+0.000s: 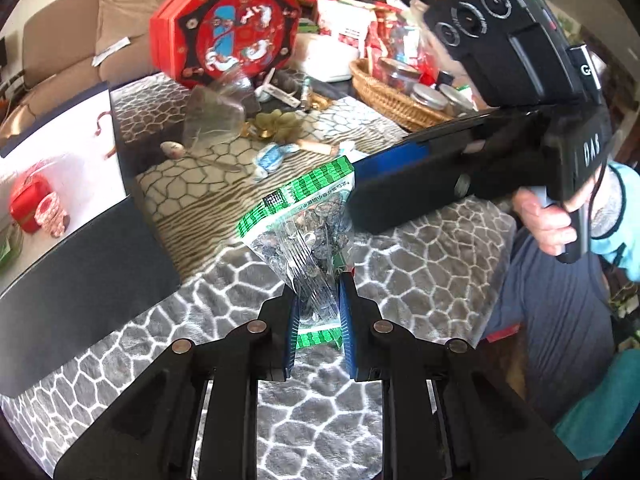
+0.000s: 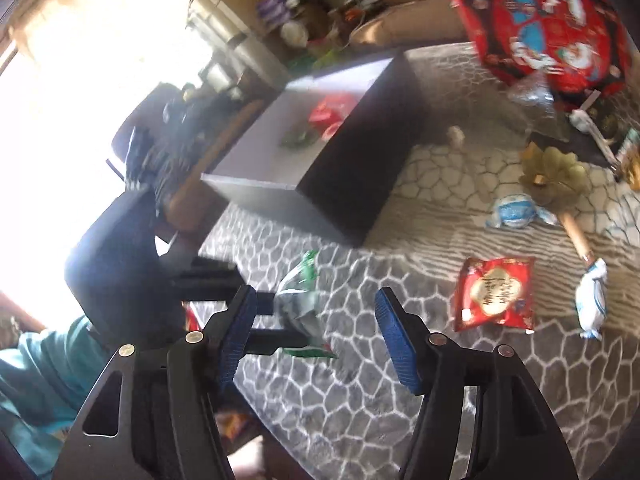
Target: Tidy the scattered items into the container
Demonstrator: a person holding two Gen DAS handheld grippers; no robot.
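Left tongs (image 1: 318,316) pinch a green-edged snack packet (image 1: 304,224); right tongs (image 2: 316,336) stand spread, empty.

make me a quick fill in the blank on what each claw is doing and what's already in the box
The left claw is shut on a clear snack bag with ____ edges.
The right claw is ____, with nothing between its pads.
Inside the dark box lies a ____ packet.

Missing words: green; open; red

Background furnishings and clutter, far side of the table.
Red octagonal box (image 1: 226,26) propped upright; wicker basket (image 1: 384,94) holding lidded jars; beige sofa (image 1: 76,36) behind; grey cobble-patterned cloth (image 1: 420,264) covering the table; bright window (image 2: 80,80).
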